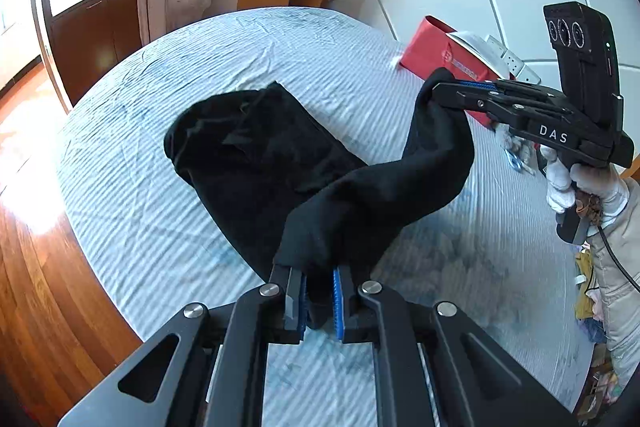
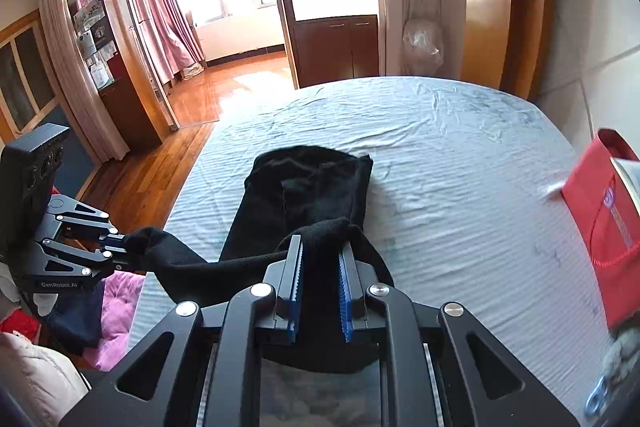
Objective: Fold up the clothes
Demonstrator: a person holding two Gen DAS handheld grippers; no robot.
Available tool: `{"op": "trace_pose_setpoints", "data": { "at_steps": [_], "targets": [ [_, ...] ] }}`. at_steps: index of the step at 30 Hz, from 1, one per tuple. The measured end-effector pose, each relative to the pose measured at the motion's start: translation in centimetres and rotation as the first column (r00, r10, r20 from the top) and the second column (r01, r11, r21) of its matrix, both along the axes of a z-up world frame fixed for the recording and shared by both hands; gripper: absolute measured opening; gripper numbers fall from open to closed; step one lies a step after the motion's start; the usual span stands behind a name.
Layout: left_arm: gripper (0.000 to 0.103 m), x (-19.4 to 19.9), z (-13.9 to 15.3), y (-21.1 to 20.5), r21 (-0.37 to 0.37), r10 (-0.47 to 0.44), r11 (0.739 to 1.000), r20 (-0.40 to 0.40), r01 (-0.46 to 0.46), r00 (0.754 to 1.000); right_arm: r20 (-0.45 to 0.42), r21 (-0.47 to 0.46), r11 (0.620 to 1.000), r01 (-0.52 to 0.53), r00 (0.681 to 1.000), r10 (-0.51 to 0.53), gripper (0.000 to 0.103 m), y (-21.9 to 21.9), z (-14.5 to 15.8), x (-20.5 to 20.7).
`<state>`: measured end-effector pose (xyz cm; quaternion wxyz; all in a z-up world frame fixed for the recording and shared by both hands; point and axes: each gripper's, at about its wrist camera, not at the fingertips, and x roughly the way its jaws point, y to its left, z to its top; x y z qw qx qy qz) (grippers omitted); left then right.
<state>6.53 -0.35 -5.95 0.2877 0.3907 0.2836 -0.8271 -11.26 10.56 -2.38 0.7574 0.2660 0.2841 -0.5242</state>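
A black garment (image 1: 260, 155) lies on the striped light-blue bed sheet (image 1: 160, 227), its far part flat and partly folded. My left gripper (image 1: 320, 291) is shut on one near corner of it. My right gripper (image 1: 436, 87) is shut on the other near corner and holds it up at the right, so the near edge hangs lifted and twisted between the two. In the right wrist view the right gripper (image 2: 320, 255) clamps the black garment (image 2: 312, 187), and the left gripper (image 2: 124, 247) holds its end at the left, above the bed sheet (image 2: 460, 207).
A red paper bag (image 1: 444, 55) (image 2: 600, 219) lies on the bed's right side by the tiled wall. Pink and dark clothes (image 2: 116, 311) are piled off the bed's left edge. Wooden floor (image 2: 152, 179) and a doorway lie beyond the bed.
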Motion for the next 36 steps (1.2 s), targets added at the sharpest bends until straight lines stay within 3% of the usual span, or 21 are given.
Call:
{"op": "trace_pose_setpoints", "data": {
  "at_steps": [5,8,9,11,12,13,18,23,26,32,36],
  "targets": [
    [0.008,0.4,-2.6,-10.4,0.050,-0.033,0.998,0.023,0.032,0.999,-0.007,0.088,0.996,0.025,1.000,-0.025,0.015,-12.3,-2.3,2.1],
    [0.010,0.6,-5.4,-16.0,0.138,-0.015,0.990,0.038,0.010,0.999,0.013,0.170,0.984,0.062,0.998,-0.066,0.015,-18.3,-5.6,2.5],
    [0.015,0.6,-6.3,-17.5,0.181,-0.015,0.983,0.046,0.006,0.999,0.018,0.197,0.976,0.094,0.995,-0.100,0.017,-19.7,-6.6,2.4],
    [0.046,0.5,-6.9,-18.8,0.215,-0.048,0.976,0.045,0.037,0.998,0.023,0.243,0.957,0.157,0.986,-0.168,0.036,-22.0,-8.3,2.0],
    [0.080,0.5,-6.8,-19.1,0.214,-0.072,0.975,0.035,0.063,0.997,0.019,0.250,0.949,0.190,0.979,-0.201,0.042,-22.1,-8.4,1.6],
    [0.086,0.4,-6.7,-19.4,0.212,-0.096,0.973,0.024,0.088,0.995,0.015,0.256,0.941,0.222,0.972,-0.233,0.048,-22.2,-8.5,1.2],
    [0.086,-0.3,-3.4,-18.0,0.051,-0.244,0.969,0.059,0.241,0.968,0.047,0.227,0.903,0.364,0.922,-0.384,0.048,-17.0,-5.4,-1.3],
    [0.086,-1.0,-1.6,-17.2,-0.033,-0.287,0.957,0.064,0.289,0.956,0.139,0.225,0.827,0.515,0.823,-0.550,0.048,-7.2,-4.3,-1.7],
    [0.086,-1.7,-1.6,-16.9,-0.086,-0.304,0.945,0.119,0.315,0.945,0.158,0.246,0.775,0.582,0.765,-0.625,0.048,-2.4,-5.0,-0.9],
    [0.086,-3.1,-3.7,-17.7,-0.071,-0.404,0.903,0.190,0.423,0.895,0.203,0.341,0.691,0.637,0.668,-0.716,0.048,2.8,-7.8,2.4],
    [0.086,-4.5,-4.3,-20.0,-0.060,-0.504,0.851,0.184,0.521,0.844,0.217,0.387,0.605,0.695,0.570,-0.793,0.048,3.3,-10.0,4.2]
  ]
}}
